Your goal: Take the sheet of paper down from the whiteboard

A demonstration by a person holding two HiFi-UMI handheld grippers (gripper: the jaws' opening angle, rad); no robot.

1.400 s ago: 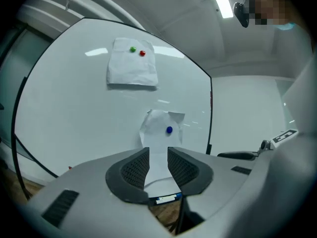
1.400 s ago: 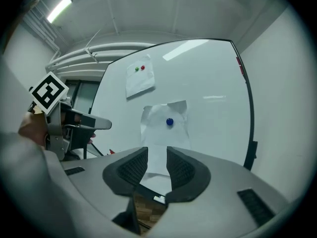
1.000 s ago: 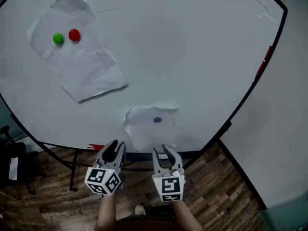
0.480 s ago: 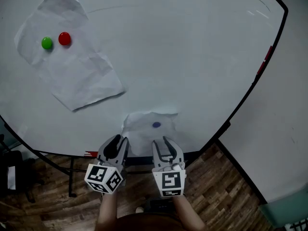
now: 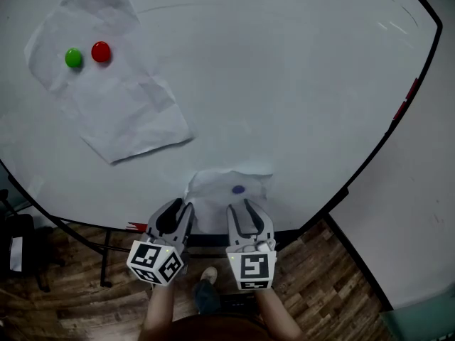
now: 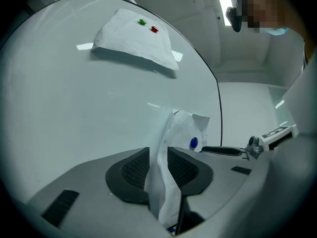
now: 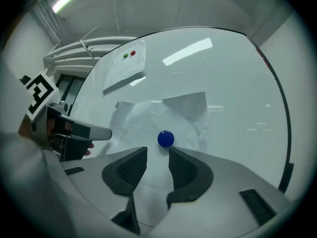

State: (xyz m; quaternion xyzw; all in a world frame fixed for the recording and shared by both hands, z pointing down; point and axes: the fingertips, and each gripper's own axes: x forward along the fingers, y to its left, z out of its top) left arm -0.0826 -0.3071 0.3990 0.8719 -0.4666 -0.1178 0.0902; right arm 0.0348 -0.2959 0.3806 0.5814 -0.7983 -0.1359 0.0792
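A small crumpled sheet of paper (image 5: 217, 185) hangs at the lower edge of the whiteboard (image 5: 284, 84), pinned by a blue magnet (image 5: 238, 189). My left gripper (image 5: 179, 209) is shut on the sheet's left side. In the left gripper view the paper (image 6: 181, 128) runs back between the pads of that gripper (image 6: 158, 155). My right gripper (image 5: 242, 208) sits just below the magnet with its jaws opening. In the right gripper view the blue magnet (image 7: 165, 139) lies just past the fingertips of the right gripper (image 7: 157, 155), with only the paper (image 7: 143, 118) behind the gap.
A larger creased sheet (image 5: 121, 105) hangs at the board's upper left under a green magnet (image 5: 73, 57) and a red magnet (image 5: 101, 51). The board's dark frame (image 5: 398, 112) curves down the right side. Below are wooden floor, stand legs (image 5: 106, 258) and a shoe (image 5: 207, 275).
Both grippers have risen from below the board's lower edge up onto the small sheet. The right jaws have spread a little wider.
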